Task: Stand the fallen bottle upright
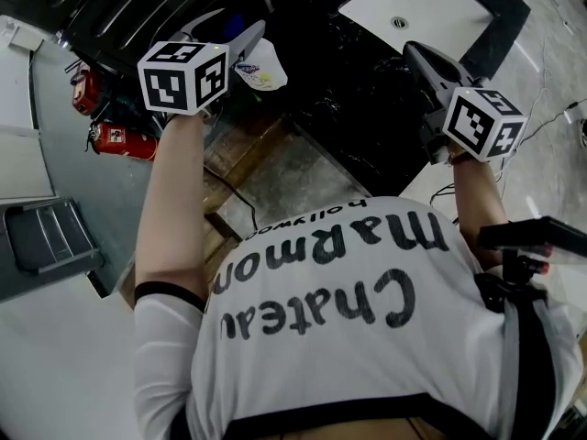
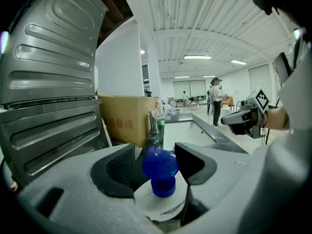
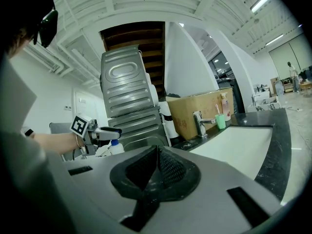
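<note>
Since the bottle (image 2: pixel 160 179) seems upright inside the released left claw (image 2: pixel 157 164), only withdrawal remains; right claw (image 3: pixel 157 167) is clenched, empty.

The white bottle (image 2: pixel 157 206) with its blue cap stands upright between the parted jaws of the left tongs (image 2: pixel 155 161).

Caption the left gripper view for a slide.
Open left gripper around an upright white bottle with a blue cap.

head view steeply down over torso (image 1: pixel 348 310); both gripper views near level, facing across, sharing sink (image 2: pixel 187 130), cardboard box (image 2: pixel 124 123).
</note>
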Demonstrator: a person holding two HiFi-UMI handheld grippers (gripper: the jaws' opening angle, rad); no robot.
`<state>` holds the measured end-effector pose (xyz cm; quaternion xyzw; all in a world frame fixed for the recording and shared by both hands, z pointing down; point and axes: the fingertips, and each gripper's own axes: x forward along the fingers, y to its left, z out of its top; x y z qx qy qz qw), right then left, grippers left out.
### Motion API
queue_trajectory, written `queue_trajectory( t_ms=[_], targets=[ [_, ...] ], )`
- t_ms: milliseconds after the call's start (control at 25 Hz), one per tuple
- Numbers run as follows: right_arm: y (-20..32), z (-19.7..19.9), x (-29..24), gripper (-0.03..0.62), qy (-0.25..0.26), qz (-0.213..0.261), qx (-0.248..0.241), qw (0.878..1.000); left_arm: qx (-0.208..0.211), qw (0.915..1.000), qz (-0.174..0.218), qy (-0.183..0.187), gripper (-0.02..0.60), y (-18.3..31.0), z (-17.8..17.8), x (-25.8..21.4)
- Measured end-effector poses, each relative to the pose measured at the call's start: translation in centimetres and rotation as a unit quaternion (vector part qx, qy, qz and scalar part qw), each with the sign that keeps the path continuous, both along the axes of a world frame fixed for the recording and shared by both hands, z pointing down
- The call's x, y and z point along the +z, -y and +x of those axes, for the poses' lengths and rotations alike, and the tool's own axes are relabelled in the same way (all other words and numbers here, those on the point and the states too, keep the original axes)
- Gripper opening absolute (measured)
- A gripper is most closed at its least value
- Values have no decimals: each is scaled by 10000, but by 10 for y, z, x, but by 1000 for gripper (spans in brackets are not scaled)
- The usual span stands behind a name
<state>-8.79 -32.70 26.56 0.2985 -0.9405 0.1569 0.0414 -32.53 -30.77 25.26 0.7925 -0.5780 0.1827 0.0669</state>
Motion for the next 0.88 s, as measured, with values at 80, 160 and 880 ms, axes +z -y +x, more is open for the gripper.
queue_trajectory(
  t_ms=[80,160,880],
  targets=[
    [1,-1,0,15,1,5,3,10000,32,9997,180,-145,259,1,0,-6],
    [2,-4,0,15,9,5,11,10000,69,9986,418,-331,265,2,-1,-14],
    [-39,-38,-9,15,211,-30,407,9989,473,9556,2723,-1018,140,-89,-16,-116]
  ],
)
